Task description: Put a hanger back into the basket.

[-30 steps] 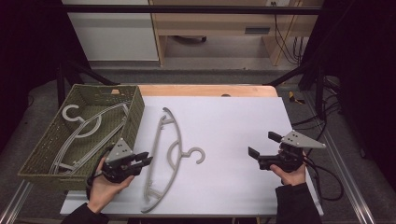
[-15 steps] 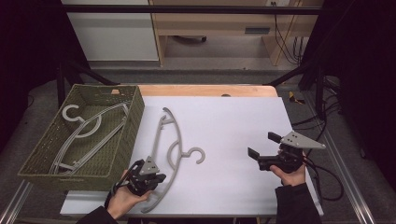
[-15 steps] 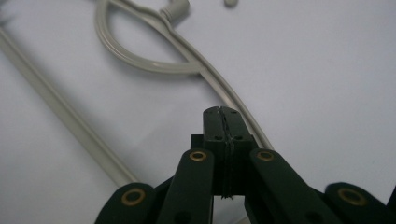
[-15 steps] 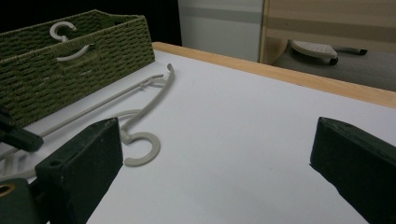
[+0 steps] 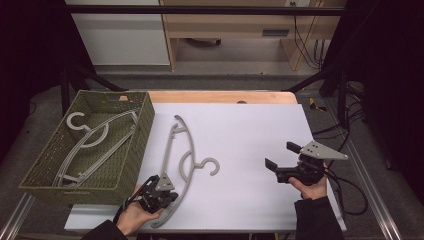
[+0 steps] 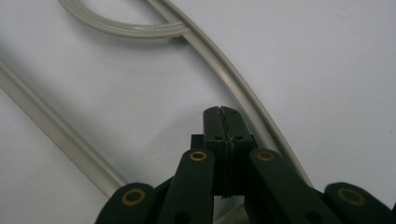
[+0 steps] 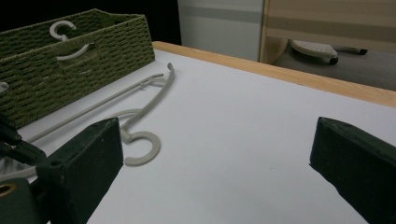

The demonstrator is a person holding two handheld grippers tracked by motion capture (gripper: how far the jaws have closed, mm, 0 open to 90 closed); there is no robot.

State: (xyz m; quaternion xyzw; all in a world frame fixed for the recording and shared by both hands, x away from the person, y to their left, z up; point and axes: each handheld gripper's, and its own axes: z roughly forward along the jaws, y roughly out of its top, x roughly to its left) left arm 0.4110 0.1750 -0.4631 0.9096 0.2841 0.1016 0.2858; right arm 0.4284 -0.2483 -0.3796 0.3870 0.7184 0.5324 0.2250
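Note:
A pale grey plastic hanger [image 5: 193, 145] lies flat on the white table top, its hook toward the middle. My left gripper [image 5: 170, 194] is low over the hanger's near end by the table's front edge. In the left gripper view its jaws [image 6: 223, 114] are shut, pad against pad, with nothing seen between the tips. The hanger's curved arm [image 6: 233, 84] runs past just right of them. My right gripper [image 5: 281, 156] hovers open over the right part of the table, with nothing between its jaws [image 7: 219, 154]. From there the hanger's hook [image 7: 144, 154] lies off to the left.
A green woven basket [image 5: 142, 135] stands at the table's left edge with several more grey hangers [image 5: 95, 140] in it. A wooden strip [image 5: 220, 96] borders the table's far edge. Cables trail off the right side.
My left hand has moved from beside the basket toward the front edge and down onto the hanger's near end. The right hand has not moved.

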